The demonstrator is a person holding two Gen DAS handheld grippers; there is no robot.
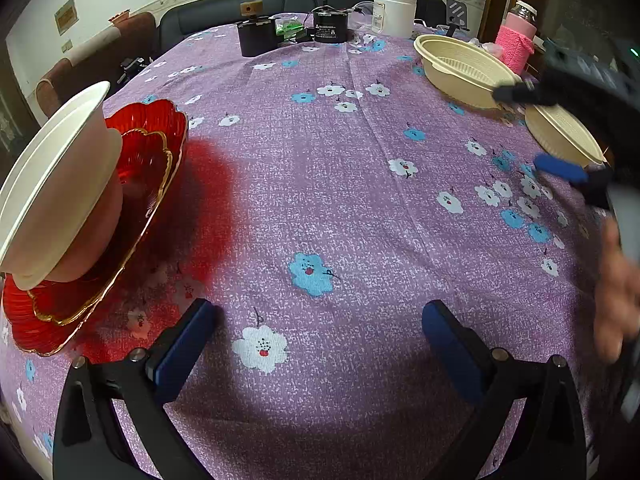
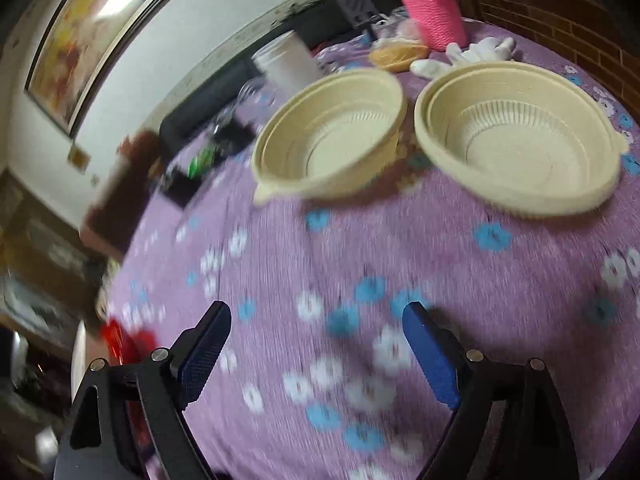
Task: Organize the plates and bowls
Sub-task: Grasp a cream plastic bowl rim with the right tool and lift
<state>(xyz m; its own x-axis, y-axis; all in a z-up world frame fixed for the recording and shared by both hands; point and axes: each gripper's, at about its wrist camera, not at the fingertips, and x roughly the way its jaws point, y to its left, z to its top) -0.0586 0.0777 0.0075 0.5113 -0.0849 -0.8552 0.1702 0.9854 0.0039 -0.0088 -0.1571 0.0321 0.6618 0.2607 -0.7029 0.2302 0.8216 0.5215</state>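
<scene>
Left gripper: jaws wide apart, nothing btwn them, hanging over bare purple floral tablecloth near the table's near edge. Beside it at the left edge, a white bowl sits on a red gold-rimmed plate. Right gripper: also spread wide, empty, above the cloth; view is blurred. Ahead of it, toward the far right side of the table, two beige bowls stand side by side, just apart, both upright. Behind them: white jar, pink knitted holder.
</scene>
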